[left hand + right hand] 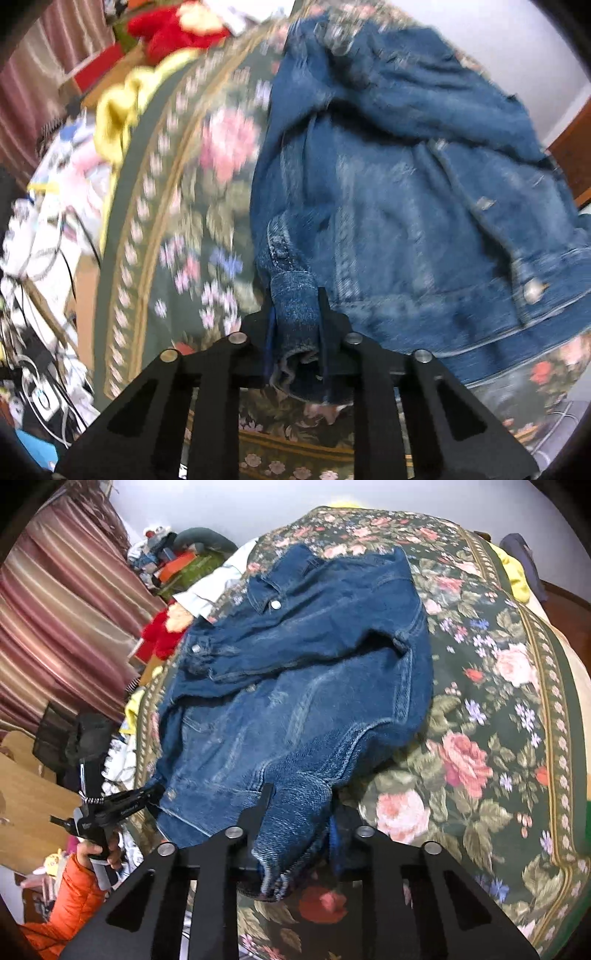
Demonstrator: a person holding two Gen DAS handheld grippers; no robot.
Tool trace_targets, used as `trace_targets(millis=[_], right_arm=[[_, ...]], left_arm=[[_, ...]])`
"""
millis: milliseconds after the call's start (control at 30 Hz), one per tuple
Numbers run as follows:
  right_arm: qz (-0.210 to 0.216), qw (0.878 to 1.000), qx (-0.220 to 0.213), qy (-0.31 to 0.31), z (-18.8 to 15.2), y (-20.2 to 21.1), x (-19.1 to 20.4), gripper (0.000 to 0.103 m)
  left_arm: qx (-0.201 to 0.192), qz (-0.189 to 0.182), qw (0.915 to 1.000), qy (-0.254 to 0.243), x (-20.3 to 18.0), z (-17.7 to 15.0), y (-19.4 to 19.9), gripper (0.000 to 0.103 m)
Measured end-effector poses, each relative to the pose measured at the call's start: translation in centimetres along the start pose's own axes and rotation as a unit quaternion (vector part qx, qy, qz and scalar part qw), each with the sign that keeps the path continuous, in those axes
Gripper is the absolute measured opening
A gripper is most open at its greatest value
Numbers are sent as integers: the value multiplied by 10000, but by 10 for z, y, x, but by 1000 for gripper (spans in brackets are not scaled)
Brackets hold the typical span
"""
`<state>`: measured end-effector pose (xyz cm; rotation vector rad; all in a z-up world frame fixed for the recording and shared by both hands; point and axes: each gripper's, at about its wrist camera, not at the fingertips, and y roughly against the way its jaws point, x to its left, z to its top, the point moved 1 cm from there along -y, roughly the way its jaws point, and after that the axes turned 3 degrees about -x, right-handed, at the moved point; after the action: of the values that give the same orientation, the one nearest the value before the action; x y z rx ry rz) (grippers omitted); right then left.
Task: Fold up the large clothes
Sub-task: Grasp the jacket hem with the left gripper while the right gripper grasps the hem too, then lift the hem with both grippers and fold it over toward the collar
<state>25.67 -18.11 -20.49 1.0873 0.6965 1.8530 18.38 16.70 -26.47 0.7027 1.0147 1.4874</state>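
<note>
A blue denim jacket [406, 184] lies spread and rumpled on a floral bedspread [192, 184]. My left gripper [295, 306] is shut on a thick denim cuff at the jacket's near left corner, the cloth bunched between its fingers. In the right wrist view the same jacket [314, 657] stretches away across the bedspread [480, 701]. My right gripper [301, 801] is shut on another denim cuff at the near edge; its right finger is hidden by the cloth. The left gripper [151, 794] shows at the jacket's lower left edge, held by a hand in an orange sleeve [70, 897].
A yellow garment [114, 110] and a red plush toy [173, 29] lie at the bed's left edge. Cables and papers [37, 295] crowd the floor beside it. A striped curtain [55, 609] and cardboard [26, 794] stand on the left. Another yellow garment [517, 576] lies at the far right.
</note>
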Motion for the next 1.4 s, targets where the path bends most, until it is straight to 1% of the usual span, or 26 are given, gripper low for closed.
trace_targets(millis=[100,167,267,333,433,533,567,667,767,833,967,1000,1067,1100,1200,1300,1333,1400], right_arm=[[98,9998,-145,83,14,5,5,17],[134,9990,-367,196,28,12,11,16],[122,9972,-660,343,51,21,20,15],[80,9954,-861,406,70,26,23,15],[11,9925,-1169,363,105,31,19,15],[-64,9895,-1416,278,140,34,13,14],[-94,9886,-1484,226,155,32,10,14],[-226,9874,-1561,160,188,20,3,14],[-423,9868,-1557,116,216,-4,-6,14],[-522,9871,-1512,45,234,-24,-14,14],[-591,9894,-1324,-120,261,-63,-31,14],[-639,9900,-1254,-126,268,-75,-36,14],[-707,9911,-1117,-138,275,-97,-43,14],[-726,9917,-1047,-158,277,-107,-48,14],[-754,9935,-812,-274,283,-138,-65,14],[-721,9946,-603,-447,281,-158,-83,14],[-641,9954,-511,-500,280,-164,-90,15],[-422,9966,-464,-538,278,-166,-99,15]], left_arm=[[-386,-208,9990,-48,-7,25,28,17],[-671,-360,9971,-90,-5,44,45,17],[-1152,-670,9911,-70,-13,85,71,17],[-1427,-842,9862,-19,-8,114,86,17],[-1673,-931,9814,131,-8,159,93,16],[-1833,-768,9798,213,-7,198,85,16],[-1841,-756,9797,249,-6,202,84,16],[-1783,-660,9807,466,-3,238,65,16],[-1716,-360,9832,498,-1,266,37,16],[-1583,-258,9853,581,0,284,13,16],[-1331,-52,9892,608,4,299,-31,16],[-1204,-6,9905,657,6,305,-48,16],[-1044,50,9920,706,10,310,-71,18],[-916,118,9929,752,13,312,-89,18],[-698,226,9937,851,17,311,-122,20],[-649,366,9943,759,16,308,-139,23],[-641,399,9945,720,16,308,-143,23],[-610,467,9955,557,13,307,-146,25]])
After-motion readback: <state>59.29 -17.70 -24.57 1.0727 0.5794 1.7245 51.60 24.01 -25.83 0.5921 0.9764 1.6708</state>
